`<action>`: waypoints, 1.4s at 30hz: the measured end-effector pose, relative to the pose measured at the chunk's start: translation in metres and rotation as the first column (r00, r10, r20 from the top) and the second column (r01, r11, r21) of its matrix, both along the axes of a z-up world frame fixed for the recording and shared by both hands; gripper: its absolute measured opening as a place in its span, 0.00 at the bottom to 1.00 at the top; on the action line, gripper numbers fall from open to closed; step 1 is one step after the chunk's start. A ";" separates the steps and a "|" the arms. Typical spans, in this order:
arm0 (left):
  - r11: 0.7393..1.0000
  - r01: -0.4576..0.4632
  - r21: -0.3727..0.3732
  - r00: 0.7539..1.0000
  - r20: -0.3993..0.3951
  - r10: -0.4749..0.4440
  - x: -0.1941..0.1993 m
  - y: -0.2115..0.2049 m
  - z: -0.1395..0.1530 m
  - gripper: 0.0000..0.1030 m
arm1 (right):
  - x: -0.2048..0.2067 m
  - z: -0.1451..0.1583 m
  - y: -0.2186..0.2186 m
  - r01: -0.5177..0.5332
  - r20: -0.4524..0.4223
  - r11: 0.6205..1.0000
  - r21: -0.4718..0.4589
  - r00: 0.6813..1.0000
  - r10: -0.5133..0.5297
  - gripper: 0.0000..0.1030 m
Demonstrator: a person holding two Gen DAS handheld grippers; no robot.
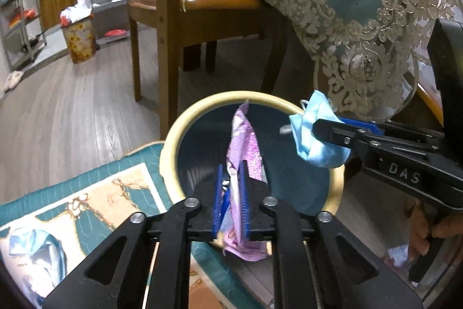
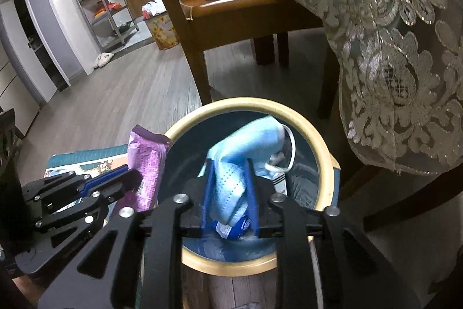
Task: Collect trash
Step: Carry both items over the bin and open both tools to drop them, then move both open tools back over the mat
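A round bin with a cream rim (image 1: 173,141) (image 2: 324,152) stands on the floor below both grippers. My left gripper (image 1: 231,173) (image 2: 130,178) is shut on a purple snack wrapper (image 1: 246,141) (image 2: 146,161), which sticks out forward over the bin's left rim. My right gripper (image 2: 230,170) (image 1: 321,126) is shut on a crumpled light-blue face mask (image 2: 251,135) (image 1: 309,141) over the bin's opening. The mask's white ear loop (image 2: 292,146) hangs down into the bin. Some white litter (image 2: 277,181) lies at the bottom.
A wooden chair (image 1: 162,19) stands just behind the bin, and a lace-edged blue tablecloth (image 1: 361,5) hangs to the right. A teal patterned mat (image 1: 86,193) lies left of the bin with another blue mask (image 1: 37,248) on it. A floral bin (image 1: 79,39) stands far back.
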State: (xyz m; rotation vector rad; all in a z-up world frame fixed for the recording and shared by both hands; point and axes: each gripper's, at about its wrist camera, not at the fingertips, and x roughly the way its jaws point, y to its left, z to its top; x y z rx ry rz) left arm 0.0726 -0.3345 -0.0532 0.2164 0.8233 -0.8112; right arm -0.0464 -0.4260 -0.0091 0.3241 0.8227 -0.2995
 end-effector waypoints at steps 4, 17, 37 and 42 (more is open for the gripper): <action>1.000 -0.024 -0.006 1.000 -0.003 0.024 0.004 0.006 0.000 0.41 | 0.001 0.001 -0.002 0.009 0.007 1.000 0.005 1.000 -0.009 0.40; 0.999 -0.040 0.009 0.999 0.033 0.039 0.002 0.022 0.011 0.54 | 0.006 0.010 -0.002 0.033 0.029 0.999 0.004 0.999 -0.033 0.73; 0.994 -0.104 -0.017 0.983 0.149 0.105 -0.016 0.108 0.058 0.90 | 0.022 0.044 0.039 0.040 0.104 0.999 0.006 0.994 -0.041 0.94; 0.994 -0.111 0.000 0.973 0.204 0.109 -0.023 0.133 0.066 0.91 | 0.032 0.049 0.058 0.019 0.117 1.000 -0.015 0.993 -0.017 0.94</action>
